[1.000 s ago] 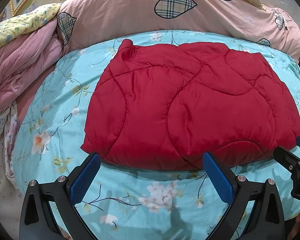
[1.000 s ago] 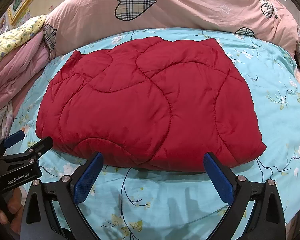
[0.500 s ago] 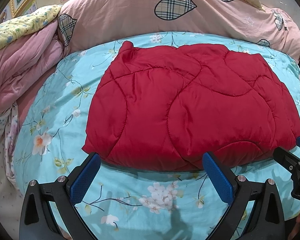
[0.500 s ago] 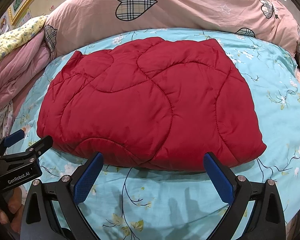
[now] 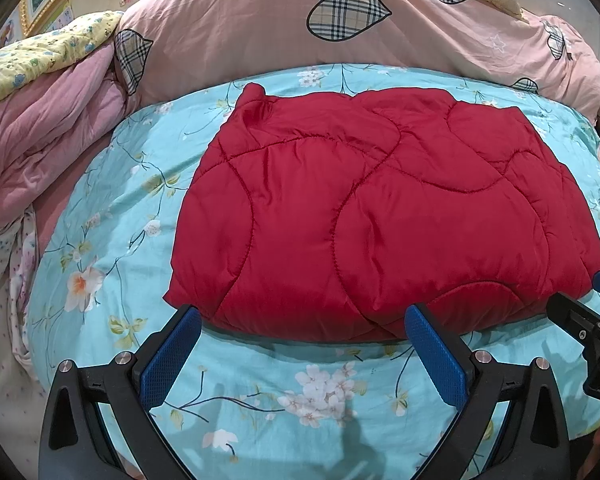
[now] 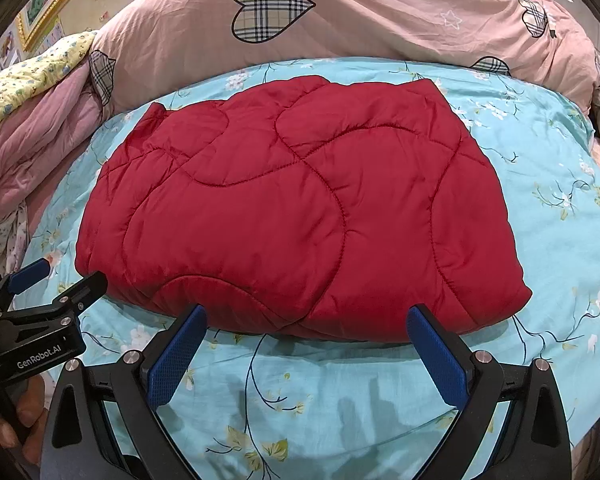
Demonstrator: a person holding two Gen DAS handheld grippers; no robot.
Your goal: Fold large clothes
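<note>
Left wrist view: the left gripper [image 5: 302,350] is hovering over the floral turquoise bedsheet [image 5: 100,216], its jaws spread wide and gripping nothing. The blue pads [image 5: 434,350] are sitting just short of the near edge of the red quilted jacket [image 5: 380,216], which is lying folded into a compact block in the middle of the sheet. The near left corner of the jacket is lying just beyond the left pad. The right gripper [image 5: 580,296] is showing at the right edge, beside the jacket's near right corner; its jaws are standing apart. A pink duvet with plaid hearts [image 5: 260,32] is bunching behind the jacket, and a pink blanket [image 5: 40,144] is piling at the left.

Right wrist view: the right gripper [image 6: 308,346] is also standing spread and empty, its pads just in front of the jacket's [image 6: 300,208] near edge. The left gripper [image 6: 58,274] is appearing at the lower left, jaws parted, near the jacket's near left corner, with a hand [image 6: 20,420] holding its handle. The sheet [image 6: 560,200] is lying bare to the right of the jacket.
</note>
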